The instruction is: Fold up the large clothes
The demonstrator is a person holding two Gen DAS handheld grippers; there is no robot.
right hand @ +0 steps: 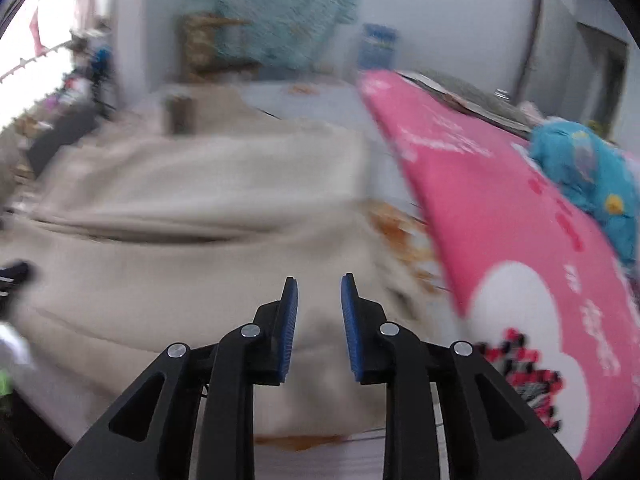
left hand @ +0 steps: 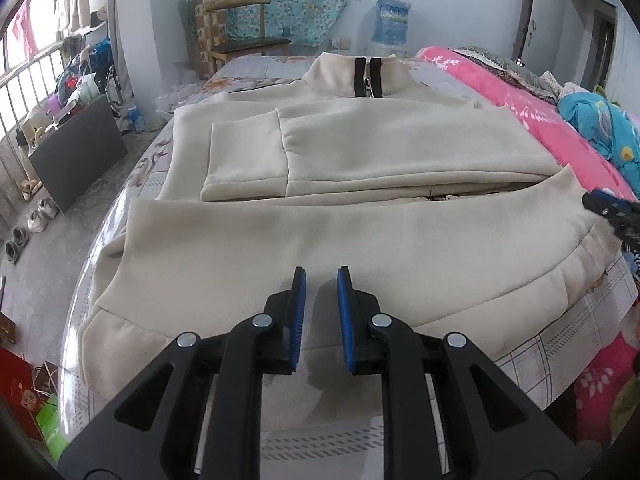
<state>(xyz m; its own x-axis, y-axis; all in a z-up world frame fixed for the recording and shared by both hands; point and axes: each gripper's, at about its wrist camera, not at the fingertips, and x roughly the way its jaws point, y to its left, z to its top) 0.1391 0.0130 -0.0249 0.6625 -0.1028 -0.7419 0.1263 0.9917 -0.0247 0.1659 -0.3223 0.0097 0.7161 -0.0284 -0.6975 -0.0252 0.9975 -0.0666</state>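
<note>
A cream zip-up jacket lies flat on the bed, collar with its black zipper at the far end. Its sleeves are folded across the body and the bottom hem is folded up toward me. My left gripper hovers just above the near fold, jaws a little apart, nothing between the blue pads. My right gripper hangs over the jacket's right side, open with nothing between its fingers; that view is blurred. The right gripper's tip shows at the jacket's right edge in the left wrist view.
A pink quilt and a blue garment lie along the bed's right side. A wooden chair and a water bottle stand beyond the bed. A dark board and shoes are on the floor at left.
</note>
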